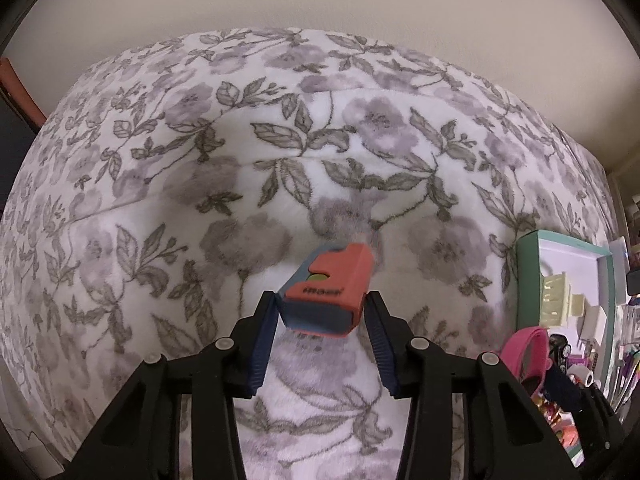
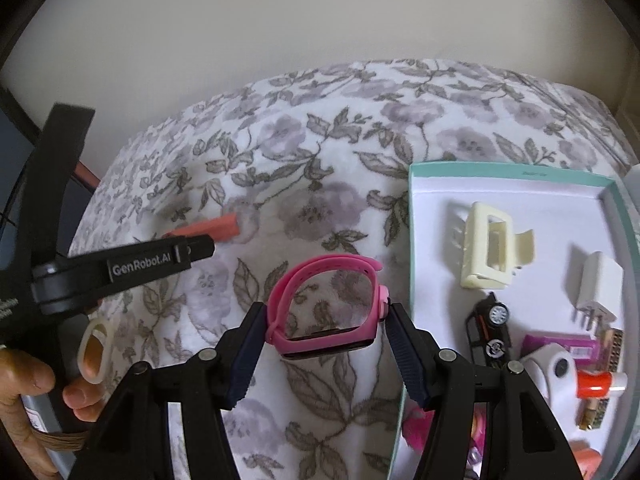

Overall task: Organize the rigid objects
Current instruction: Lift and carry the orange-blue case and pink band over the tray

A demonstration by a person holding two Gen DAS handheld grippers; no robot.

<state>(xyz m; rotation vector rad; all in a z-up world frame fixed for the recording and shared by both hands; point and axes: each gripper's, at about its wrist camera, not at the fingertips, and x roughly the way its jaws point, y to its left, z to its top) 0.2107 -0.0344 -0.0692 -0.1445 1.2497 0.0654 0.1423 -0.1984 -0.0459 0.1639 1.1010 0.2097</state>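
The right gripper (image 2: 326, 330) clamps a pink silicone-strapped watch (image 2: 326, 304) over the floral fleece blanket (image 2: 320, 168); to its right sits a teal-rimmed white tray (image 2: 516, 190) holding a cream claw hair clip (image 2: 490, 248) and black toy car (image 2: 490, 330), while the left gripper (image 2: 200, 246) crosses at its left

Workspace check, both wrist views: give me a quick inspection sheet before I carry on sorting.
Surface: floral blanket over a soft bed, rumpled.
Job's things: coral and blue box between the left gripper's fingers; pink watch between the right gripper's fingers; teal-rimmed tray to the right.
Clutter: in the tray, cream hair claw, white plug, black toy car, a white and orange piece, other small bits too blurred to name.
Grippers: left gripper shut on the box, clear of the blanket; right gripper shut on the watch.
Cables: nothing seen.
Surroundings: plain wall behind the bed; a person's hand on the left gripper's handle.
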